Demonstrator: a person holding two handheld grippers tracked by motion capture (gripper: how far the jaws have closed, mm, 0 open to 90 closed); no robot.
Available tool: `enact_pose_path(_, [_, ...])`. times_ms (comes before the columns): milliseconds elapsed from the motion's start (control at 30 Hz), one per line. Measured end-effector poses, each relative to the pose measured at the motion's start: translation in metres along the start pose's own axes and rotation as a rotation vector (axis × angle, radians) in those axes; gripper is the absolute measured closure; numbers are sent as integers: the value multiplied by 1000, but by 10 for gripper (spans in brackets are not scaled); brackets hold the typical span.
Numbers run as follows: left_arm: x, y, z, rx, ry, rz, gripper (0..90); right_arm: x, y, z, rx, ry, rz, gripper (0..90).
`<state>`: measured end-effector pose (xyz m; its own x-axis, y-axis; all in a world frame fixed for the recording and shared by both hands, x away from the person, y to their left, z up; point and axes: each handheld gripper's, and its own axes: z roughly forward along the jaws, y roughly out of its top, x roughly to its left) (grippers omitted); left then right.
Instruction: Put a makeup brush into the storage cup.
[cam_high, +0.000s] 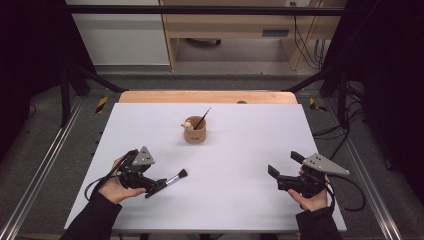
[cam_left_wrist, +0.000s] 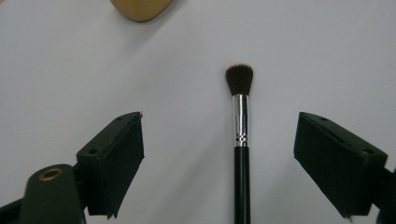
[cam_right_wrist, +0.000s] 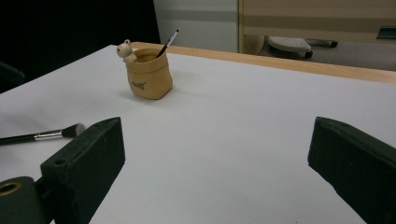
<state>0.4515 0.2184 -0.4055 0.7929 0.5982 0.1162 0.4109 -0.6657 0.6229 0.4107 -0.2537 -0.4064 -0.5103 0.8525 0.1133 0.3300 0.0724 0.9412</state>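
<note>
Item: makeup brush (cam_left_wrist: 241, 140), lying flat on the white table (cam_high: 240, 165), lower left of the high view. In my left gripper view it lies between my two jaws, neither pad touching it, its long axis running straight up the frame, bristles toward the top and black handle toward me.

Item: left gripper (cam_high: 159, 184), jaws wide, straddling the brush handle. It is the nearer by far; I judge it only needs to settle and close.

Item: right gripper (cam_high: 285, 167), lower right of the high view, jaws wide and holding nothing, well apart from the brush.

Item: tan cup (cam_high: 195, 131), upper centre of the table, upright. Contents: one thin dark brush (cam_high: 203, 118) leaning to the upper right; a small bear figure (cam_right_wrist: 125, 49) sits at the rim.
</note>
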Motion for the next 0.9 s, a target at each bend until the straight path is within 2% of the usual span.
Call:
enact_pose_path(467, [-6,6,22,109,-49,38,200,1,0,1,1,5,0,47])
enact_pose_path(533, [-6,7,24,134,-49,61,212,0,0,1,1,5,1,47])
enact_pose_path(900, [-7,9,36,212,-90,72,293,0,-1,1,2,9,-6,48])
